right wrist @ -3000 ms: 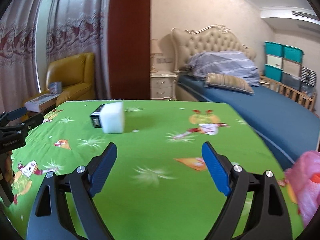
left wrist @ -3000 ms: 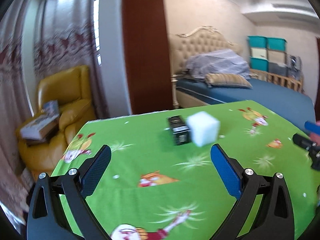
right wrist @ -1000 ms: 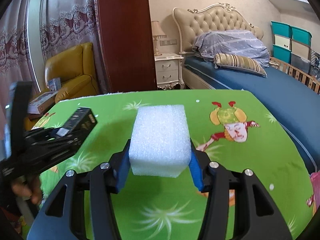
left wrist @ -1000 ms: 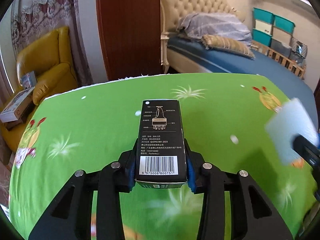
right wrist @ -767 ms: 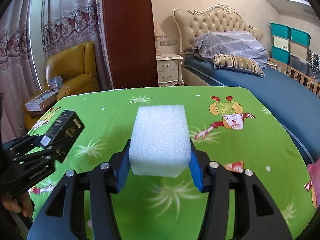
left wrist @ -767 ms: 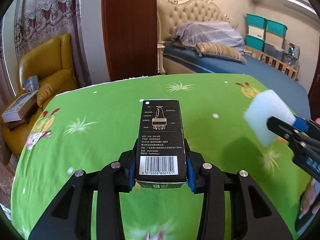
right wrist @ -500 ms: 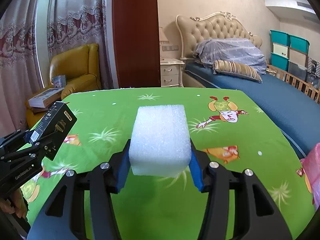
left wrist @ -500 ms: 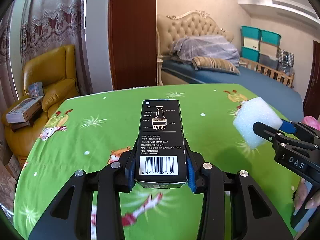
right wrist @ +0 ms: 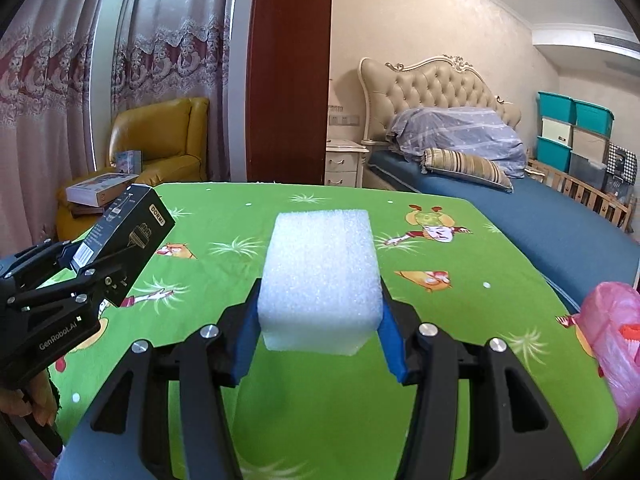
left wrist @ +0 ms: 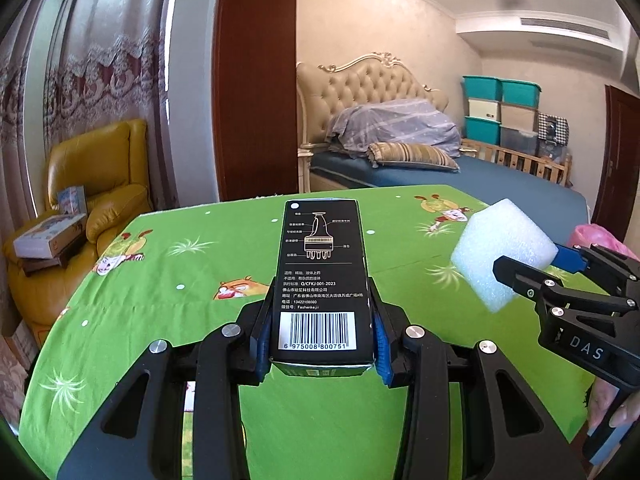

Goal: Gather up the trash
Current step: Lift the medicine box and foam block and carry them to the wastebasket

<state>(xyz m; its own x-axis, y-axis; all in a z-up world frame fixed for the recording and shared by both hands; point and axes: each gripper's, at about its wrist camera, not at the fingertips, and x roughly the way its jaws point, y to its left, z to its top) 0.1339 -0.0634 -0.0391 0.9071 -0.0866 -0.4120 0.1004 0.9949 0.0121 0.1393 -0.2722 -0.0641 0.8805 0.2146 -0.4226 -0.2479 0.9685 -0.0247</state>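
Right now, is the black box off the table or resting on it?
Off it: the black box is clamped in the left gripper, held above the green tablecloth.

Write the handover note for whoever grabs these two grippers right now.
Left gripper: shut on the black product box, held above the green tablecloth.
Right gripper: shut on the white foam block, also lifted clear.
Pink plastic bag sits at the table's right edge, beside the right gripper.
Done: both trash pieces picked up.
Left: drop both, probably into the pink plastic bag; right gripper is nearer, so foam likely goes first.
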